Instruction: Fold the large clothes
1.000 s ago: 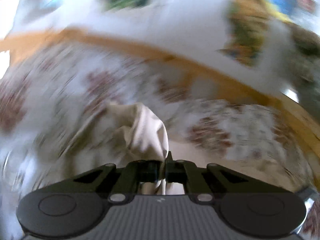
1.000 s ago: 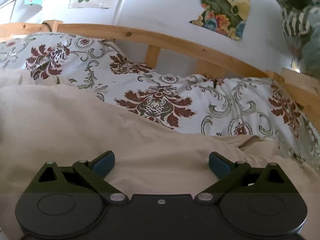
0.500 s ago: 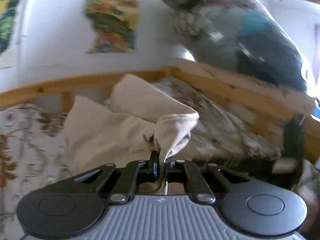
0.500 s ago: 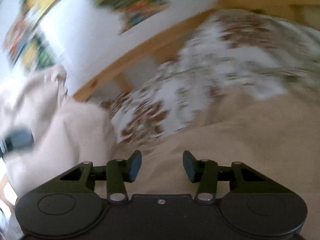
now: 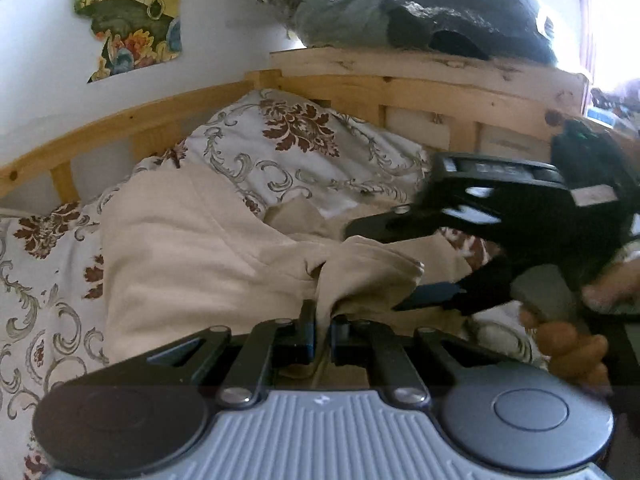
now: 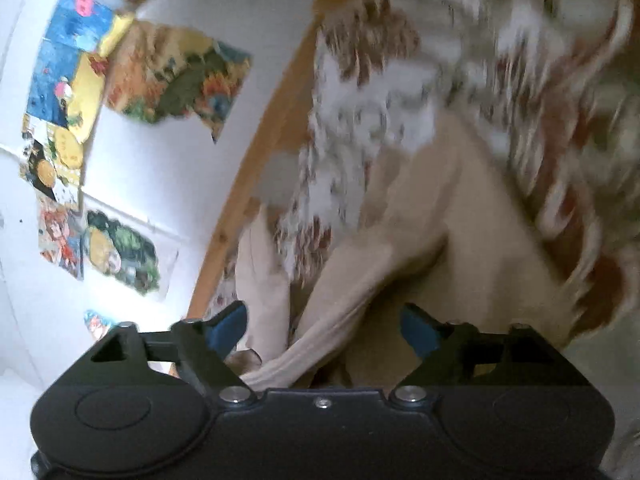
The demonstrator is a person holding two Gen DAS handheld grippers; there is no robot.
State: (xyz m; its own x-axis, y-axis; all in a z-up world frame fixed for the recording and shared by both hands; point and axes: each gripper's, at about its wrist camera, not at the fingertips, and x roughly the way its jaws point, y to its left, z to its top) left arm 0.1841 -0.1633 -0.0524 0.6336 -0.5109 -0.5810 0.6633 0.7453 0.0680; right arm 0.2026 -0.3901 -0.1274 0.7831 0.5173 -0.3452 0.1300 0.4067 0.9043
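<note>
Beige cloth [image 5: 192,248] is lying bunched across the floral duvet [image 5: 280,148] on the wooden bed [image 5: 420,76], with one gathered corner pinched tight in the left gripper [image 5: 322,330]. The right gripper [image 6: 324,326] is opening its jaws around a loose fold that is passing between the pads without being pressed. If it is closing too shallow or on the wrong layer, the fold is likely slipping free, and with both grippers crowding the same corner they are risking a knock or dragging the duvet up too.
</note>
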